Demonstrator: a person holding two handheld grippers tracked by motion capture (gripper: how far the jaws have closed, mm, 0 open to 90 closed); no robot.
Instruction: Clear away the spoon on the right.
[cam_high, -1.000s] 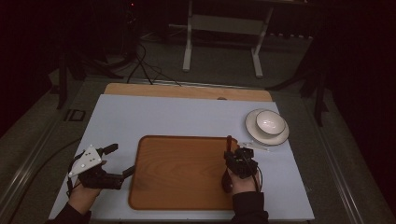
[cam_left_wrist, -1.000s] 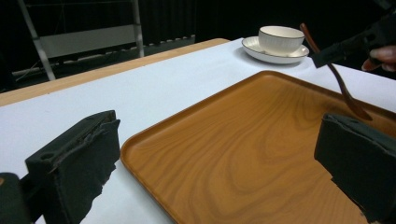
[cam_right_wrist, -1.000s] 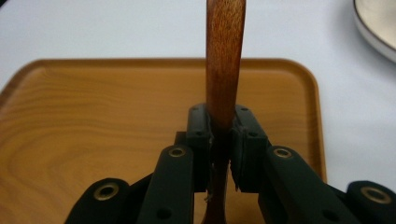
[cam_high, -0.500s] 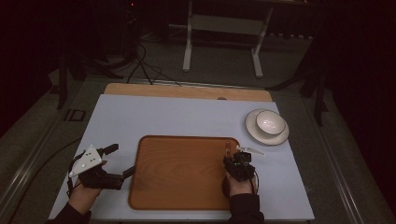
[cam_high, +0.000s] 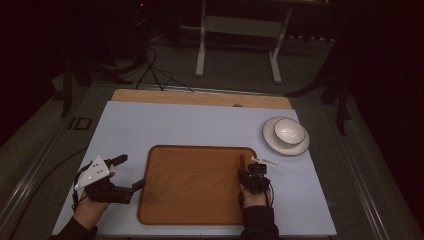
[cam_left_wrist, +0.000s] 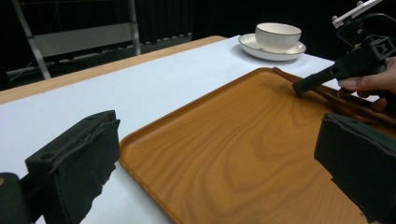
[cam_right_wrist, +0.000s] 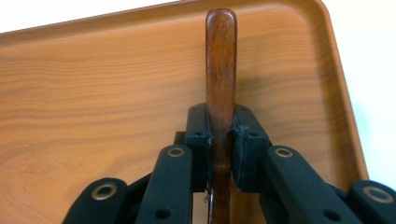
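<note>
Two tongs: with our right tongs (cam_right_wrist: 220, 154) we are pinching a dark wooden handle (cam_right_wrist: 221, 60) over the tray's (cam_high: 195, 185) right edge, while our left tongs (cam_left_wrist: 224, 172) are gaping wide beside the tray.

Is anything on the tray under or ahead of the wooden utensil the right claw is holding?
Nothing visible. The right claw is shut on the wooden utensil handle over the tray, whose surface under and ahead of it is bare. The bowl stands off the tray.
</note>
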